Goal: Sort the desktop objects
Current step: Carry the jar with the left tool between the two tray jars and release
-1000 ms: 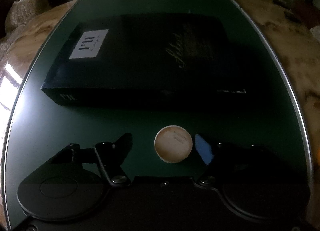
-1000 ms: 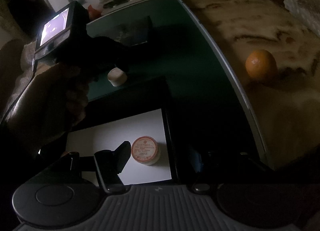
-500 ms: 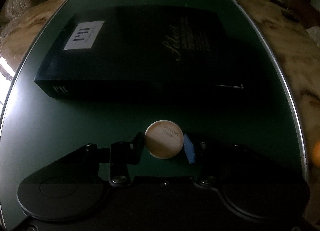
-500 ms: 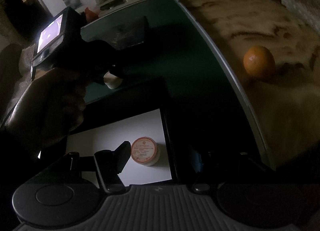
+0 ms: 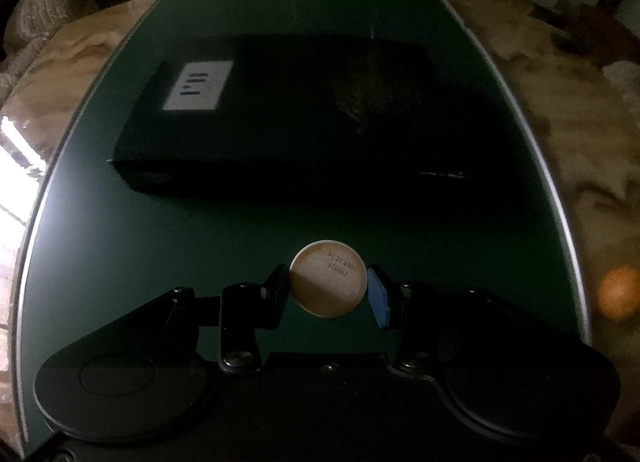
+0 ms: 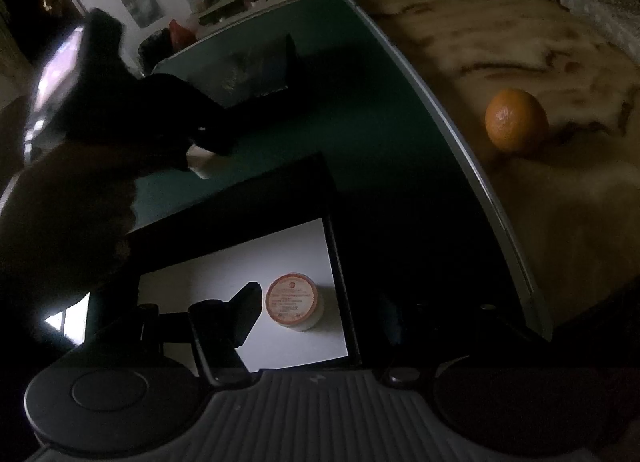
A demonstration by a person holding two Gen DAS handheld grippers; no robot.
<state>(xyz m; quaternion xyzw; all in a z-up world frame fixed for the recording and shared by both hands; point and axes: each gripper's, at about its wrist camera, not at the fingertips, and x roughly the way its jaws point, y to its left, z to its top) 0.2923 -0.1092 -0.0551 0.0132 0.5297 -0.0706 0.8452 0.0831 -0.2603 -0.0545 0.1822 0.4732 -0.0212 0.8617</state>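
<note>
Left wrist view: left gripper [image 5: 328, 290] clamps the small round tub [image 5: 328, 284], clear of the green mat [image 5: 120, 242]. Right gripper [image 6: 316, 310] gapes above the boxed tub [image 6: 294, 302]; orange [image 6: 516, 120] at two o'clock, unsorted.

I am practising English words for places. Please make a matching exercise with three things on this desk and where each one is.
Things:
1. small round container
2. orange-lidded jar
3. orange

Places:
A. on the brown table beside the green mat
B. between the fingers of the left gripper
C. in the white-floored open box

Pairs: 1-B, 2-C, 3-A
</note>
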